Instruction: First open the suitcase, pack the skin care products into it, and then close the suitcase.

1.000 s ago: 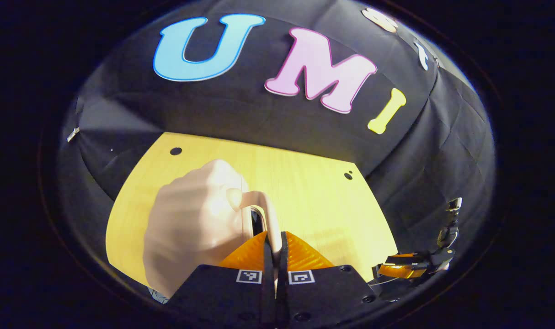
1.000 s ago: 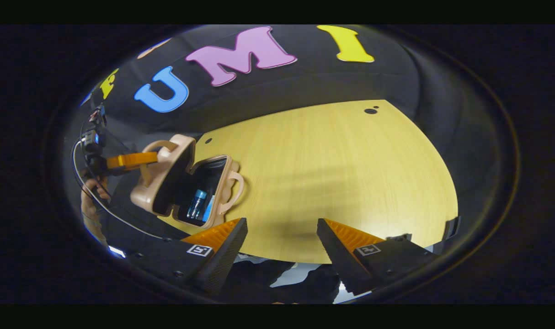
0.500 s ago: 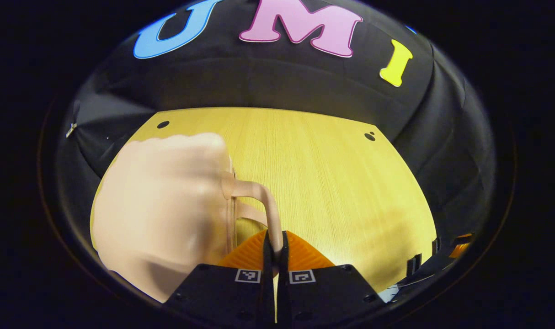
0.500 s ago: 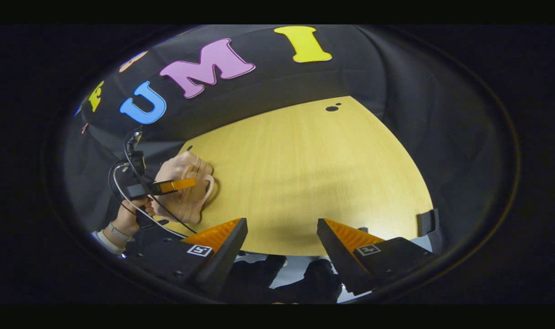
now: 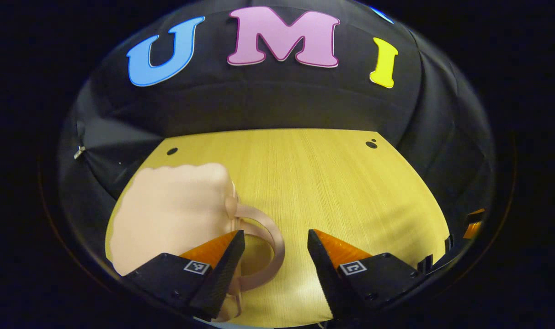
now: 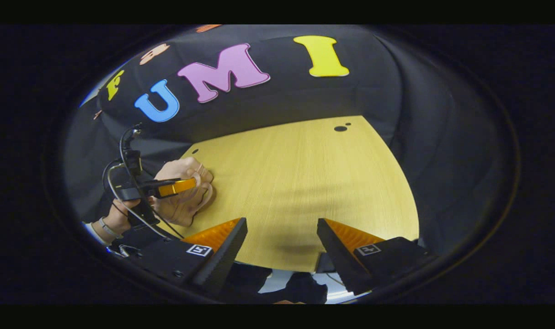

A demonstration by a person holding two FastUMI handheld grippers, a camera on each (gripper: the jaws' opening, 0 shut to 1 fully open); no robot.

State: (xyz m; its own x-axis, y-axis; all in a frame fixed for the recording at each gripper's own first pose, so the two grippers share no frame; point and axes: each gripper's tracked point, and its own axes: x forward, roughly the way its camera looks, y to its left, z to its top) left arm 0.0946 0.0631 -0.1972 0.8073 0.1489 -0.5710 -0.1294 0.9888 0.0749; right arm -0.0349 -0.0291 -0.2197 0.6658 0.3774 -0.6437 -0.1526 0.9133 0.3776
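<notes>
1. Suitcase [image 5: 168, 214] lies closed on the wooden table [image 5: 341, 183], at its left part, handle [image 5: 264, 246] toward me.
2. My left gripper [image 5: 273, 256] is wide open, holding nothing; the handle loop lies between its fingers.
3. My right gripper [image 6: 282, 246] is also wide open and empty, well apart from the suitcase.

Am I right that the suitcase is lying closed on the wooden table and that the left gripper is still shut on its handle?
Not quite. The suitcase is closed on the wooden table, but the left gripper is no longer shut on the handle. The left gripper view shows its jaws standing wide open, with the handle loop lying between them, free of either finger.
</notes>
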